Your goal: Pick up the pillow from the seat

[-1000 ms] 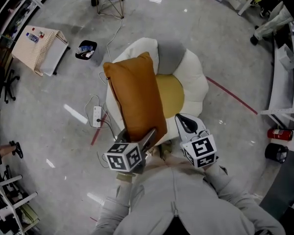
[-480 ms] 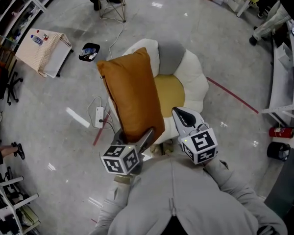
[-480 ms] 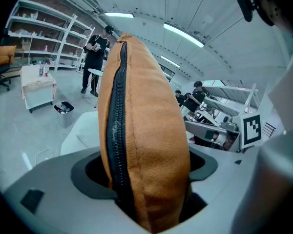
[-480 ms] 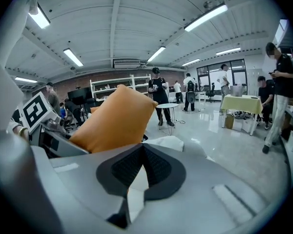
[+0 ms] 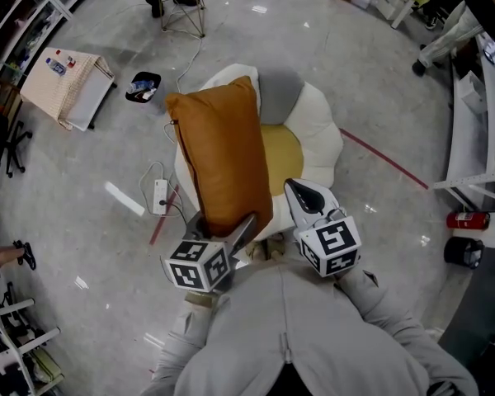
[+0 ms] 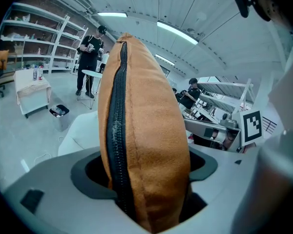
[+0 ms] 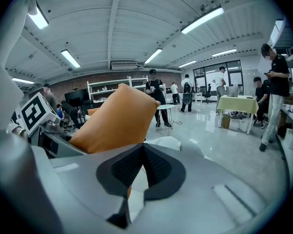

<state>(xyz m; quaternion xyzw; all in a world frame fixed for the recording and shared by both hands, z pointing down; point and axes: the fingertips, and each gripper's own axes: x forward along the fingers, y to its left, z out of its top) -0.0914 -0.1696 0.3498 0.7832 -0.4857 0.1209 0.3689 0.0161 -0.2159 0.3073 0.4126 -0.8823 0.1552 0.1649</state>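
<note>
My left gripper (image 5: 228,229) clamped the lower edge of the orange zippered fabric pillow (image 5: 223,155), held on end over the white petal-shaped cushioned seat (image 5: 323,134). The pillow hid the seat's left side. My right gripper (image 5: 302,195) was closed and empty, just beside the pillow. Bare grey polished floor (image 5: 379,73) ringed the seat.

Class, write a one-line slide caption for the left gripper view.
Orange pillow, zipper seam toward camera, clamped in the left gripper.

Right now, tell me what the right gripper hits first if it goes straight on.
Probably the white seat just beyond the right gripper; the orange pillow lies left of that line.
</note>
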